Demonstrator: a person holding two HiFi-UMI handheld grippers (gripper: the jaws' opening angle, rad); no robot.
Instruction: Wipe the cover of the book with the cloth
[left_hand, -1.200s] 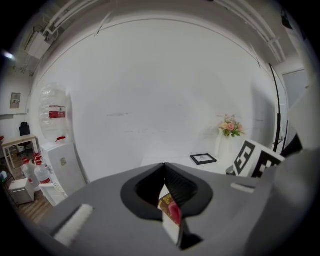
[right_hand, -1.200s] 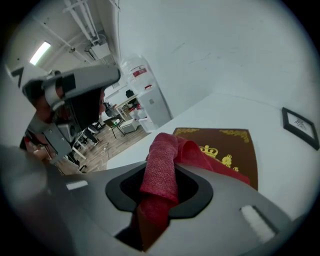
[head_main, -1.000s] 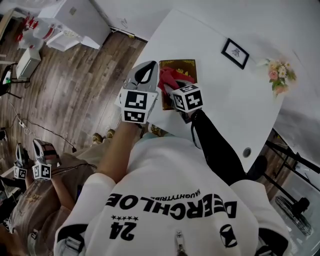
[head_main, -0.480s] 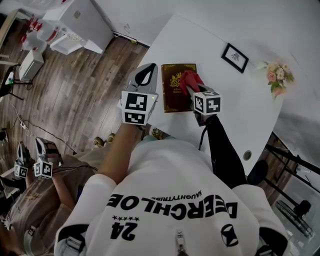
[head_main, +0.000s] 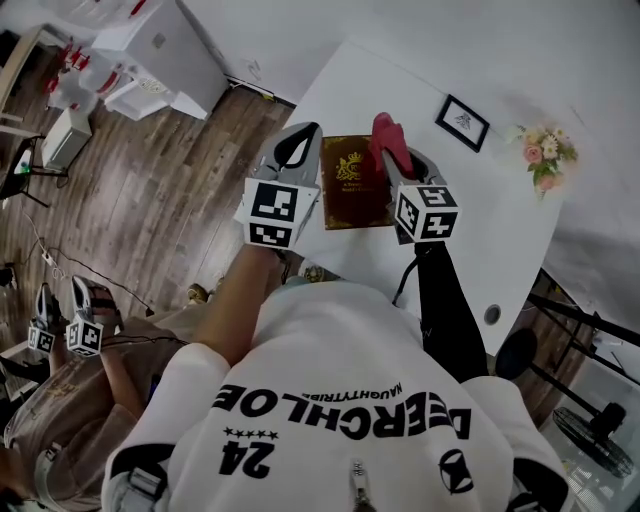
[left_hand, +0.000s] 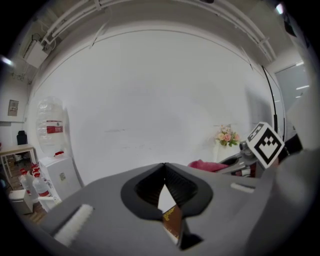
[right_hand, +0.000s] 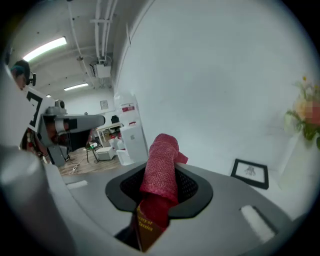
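A dark brown book (head_main: 352, 185) with a gold emblem lies flat near the front edge of the white table (head_main: 480, 225). My right gripper (head_main: 398, 165) hangs over the book's right edge, shut on a red cloth (head_main: 386, 138) that stands up out of its jaws. In the right gripper view the cloth (right_hand: 161, 167) fills the jaws, with the book (right_hand: 145, 227) just below. My left gripper (head_main: 303, 133) is shut and empty beside the book's left edge. Through its jaws in the left gripper view shows a strip of the book (left_hand: 173, 222).
A small framed picture (head_main: 462, 122) and a bunch of flowers (head_main: 543, 158) stand farther back on the table. Wooden floor lies to the left of the table edge. Another person with a pair of grippers (head_main: 62, 328) sits at the lower left.
My right gripper has carried the cloth from the book's near left part across to its right edge, and the cloth now stands raised. The left gripper has hardly moved.
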